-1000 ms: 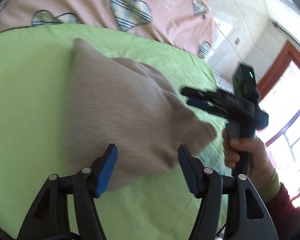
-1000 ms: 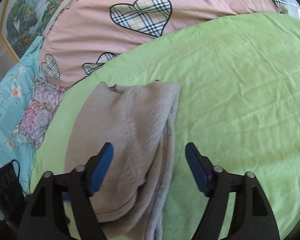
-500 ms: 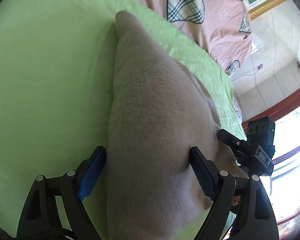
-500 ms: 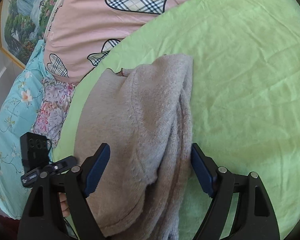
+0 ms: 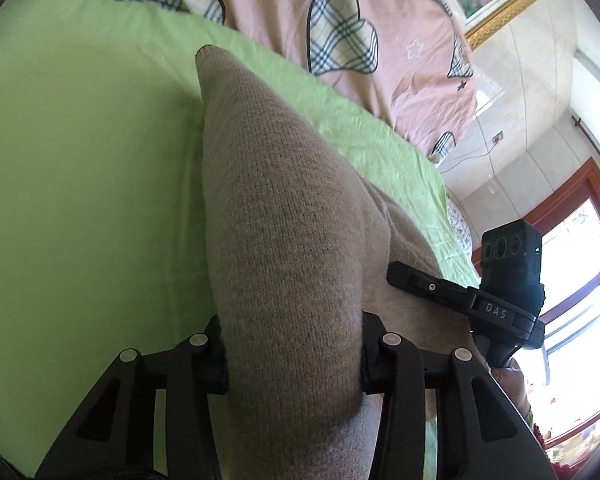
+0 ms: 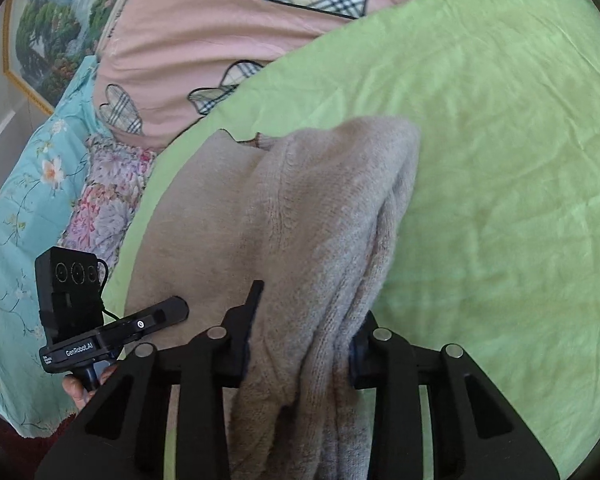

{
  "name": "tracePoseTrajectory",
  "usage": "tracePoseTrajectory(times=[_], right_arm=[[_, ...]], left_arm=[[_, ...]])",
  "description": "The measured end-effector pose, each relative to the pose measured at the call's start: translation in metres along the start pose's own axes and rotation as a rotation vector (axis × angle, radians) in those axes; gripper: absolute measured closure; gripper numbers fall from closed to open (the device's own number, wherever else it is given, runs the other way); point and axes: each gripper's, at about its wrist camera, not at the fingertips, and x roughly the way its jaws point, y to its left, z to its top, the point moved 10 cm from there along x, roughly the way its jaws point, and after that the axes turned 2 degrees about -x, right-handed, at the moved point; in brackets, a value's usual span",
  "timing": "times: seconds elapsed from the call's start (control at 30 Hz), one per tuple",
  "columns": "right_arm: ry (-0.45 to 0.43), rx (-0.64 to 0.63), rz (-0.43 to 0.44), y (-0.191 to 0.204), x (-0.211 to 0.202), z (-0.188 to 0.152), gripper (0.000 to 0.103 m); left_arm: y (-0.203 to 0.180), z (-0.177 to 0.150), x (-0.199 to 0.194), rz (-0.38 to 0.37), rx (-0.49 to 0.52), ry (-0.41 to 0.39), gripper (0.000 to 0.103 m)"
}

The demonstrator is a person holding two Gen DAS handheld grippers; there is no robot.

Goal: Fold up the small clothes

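Observation:
A beige knit sweater (image 5: 276,208) lies folded lengthwise on the green sheet (image 5: 80,184). My left gripper (image 5: 294,354) is shut on its near edge, with a thick fold bulging between the jaws. The sweater also shows in the right wrist view (image 6: 292,216), where my right gripper (image 6: 300,352) is shut on its bunched right-hand edge. Each gripper shows in the other's view: the right one (image 5: 396,272) beside the sweater, the left one (image 6: 180,308) at the sweater's left side.
A pink quilt with plaid hearts (image 5: 340,20) lies past the green sheet (image 6: 500,160). A teal floral pillow (image 6: 28,208) and a flowered cloth (image 6: 108,192) sit at the left. A window with a red frame (image 5: 580,240) is at the right.
Both grippers moved in over the sweater's near end and closed from open onto its fabric. The sweater bunched up between the jaws.

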Motion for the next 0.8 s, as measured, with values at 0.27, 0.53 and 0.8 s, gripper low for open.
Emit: tracePoseTrajectory(times=[0.27, 0.53, 0.8], right_arm=[[0.038, -0.074, 0.122, 0.083, 0.029, -0.020, 0.068], [0.077, -0.121, 0.141, 0.127, 0.071, -0.043, 0.068], [0.157, -0.075, 0.146, 0.111, 0.096, -0.066, 0.058]], left_arm=[[0.038, -0.018, -0.099, 0.068, -0.027, -0.078, 0.059], [0.078, -0.046, -0.143, 0.104, -0.100, -0.107, 0.059], [0.110, -0.066, -0.132, 0.076, -0.179, -0.060, 0.053]])
